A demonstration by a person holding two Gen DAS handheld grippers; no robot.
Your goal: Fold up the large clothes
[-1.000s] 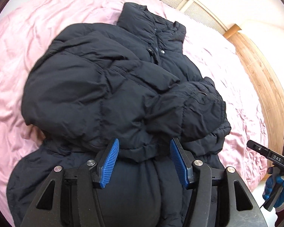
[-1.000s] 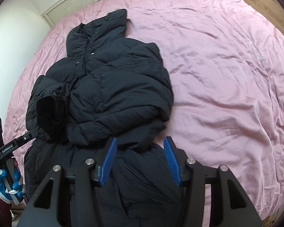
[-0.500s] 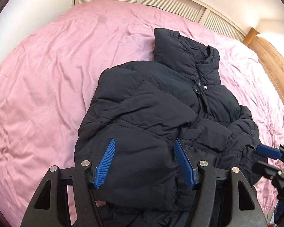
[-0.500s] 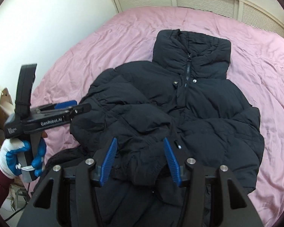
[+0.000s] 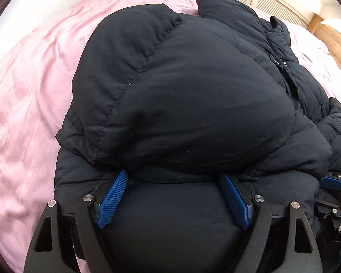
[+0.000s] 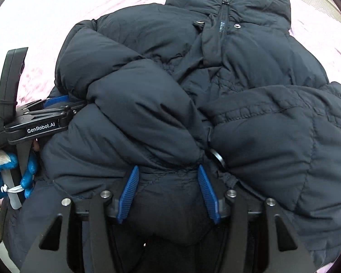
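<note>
A pink-sheeted bed (image 5: pixel 29 95) filled the background of both wrist views, and on it lay the black puffer jacket (image 5: pixel 193 95), front side up with its collar and zip toward the slatted headboard end. The jacket took up nearly all of each picture. By the look of it the fold was partly done: both padded sleeves already lay crossed over the chest, one bulging sleeve (image 6: pixel 136 122) from the left and the other sleeve (image 6: pixel 284 132) from the right, cuff seam showing. What seemed left was the lengthwise fold, bringing the hem end up over the sleeves toward the collar (and perhaps a final tidy), since the lower body of the jacket was spread flat beneath both tools.

The left hand-held gripper (image 5: pixel 172 195) pointed steeply down at the hem area, just under the overhanging sleeve bulge. Its jaws were opening; jacket fabric lay between the blue pads (image 5: pixel 112 201), yet the pads did not appear to press on it, so I judged it released. From the right view its body showed at the jacket's left edge, held by a gloved hand (image 6: pixel 11 177).

The right hand-held gripper (image 6: pixel 168 193) also pointed steeply down, beside it over the hem. Its jaws were opening slightly, with fabric bunched between the pads but no visible pinch.
</note>
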